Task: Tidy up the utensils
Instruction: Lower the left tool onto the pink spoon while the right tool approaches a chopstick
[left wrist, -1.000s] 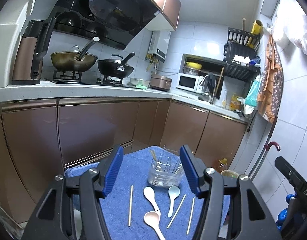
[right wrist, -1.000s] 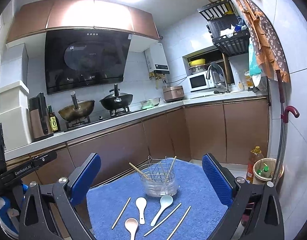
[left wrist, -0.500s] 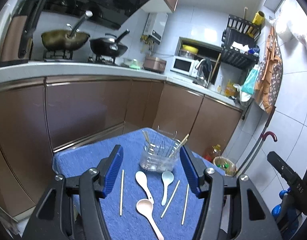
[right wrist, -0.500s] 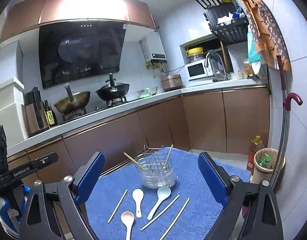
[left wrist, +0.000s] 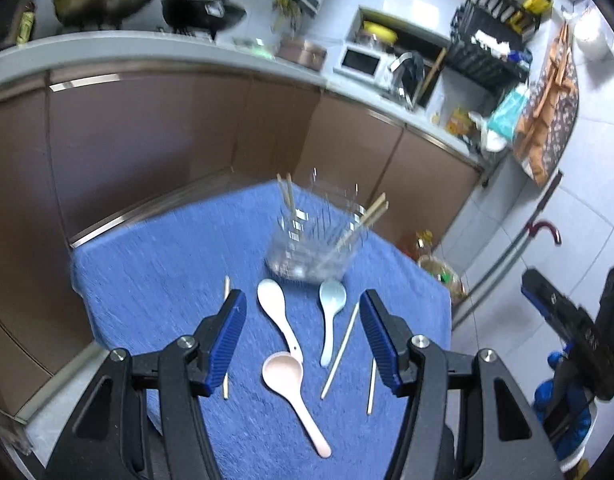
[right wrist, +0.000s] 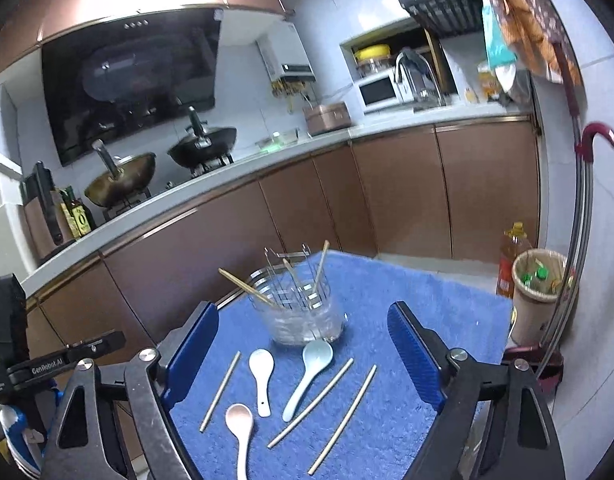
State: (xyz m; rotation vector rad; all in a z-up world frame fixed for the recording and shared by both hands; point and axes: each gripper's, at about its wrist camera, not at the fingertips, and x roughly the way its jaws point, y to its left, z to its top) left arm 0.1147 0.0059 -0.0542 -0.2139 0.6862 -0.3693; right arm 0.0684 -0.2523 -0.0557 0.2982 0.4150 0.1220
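A clear glass holder (left wrist: 313,248) (right wrist: 301,312) with a wire rack and several chopsticks stands on a blue towel (left wrist: 167,264) (right wrist: 407,304). In front of it lie a white spoon (left wrist: 277,318) (right wrist: 261,376), a light blue spoon (left wrist: 330,316) (right wrist: 309,374), a pink spoon (left wrist: 293,394) (right wrist: 241,436) and three loose chopsticks (left wrist: 341,352) (right wrist: 311,402). My left gripper (left wrist: 303,338) is open and empty above the spoons. My right gripper (right wrist: 303,356) is open and empty, also above the spoons.
Brown kitchen cabinets (right wrist: 347,208) and a counter with woks (right wrist: 121,178) run behind the table. A waste bin (right wrist: 541,292) and an oil bottle (right wrist: 511,260) stand on the floor at the right. The other gripper's body (right wrist: 23,364) shows at the far left.
Both grippers have tilted down and moved closer to the towel, so the spoons and chopsticks now sit between their fingers. Nothing on the towel has moved.
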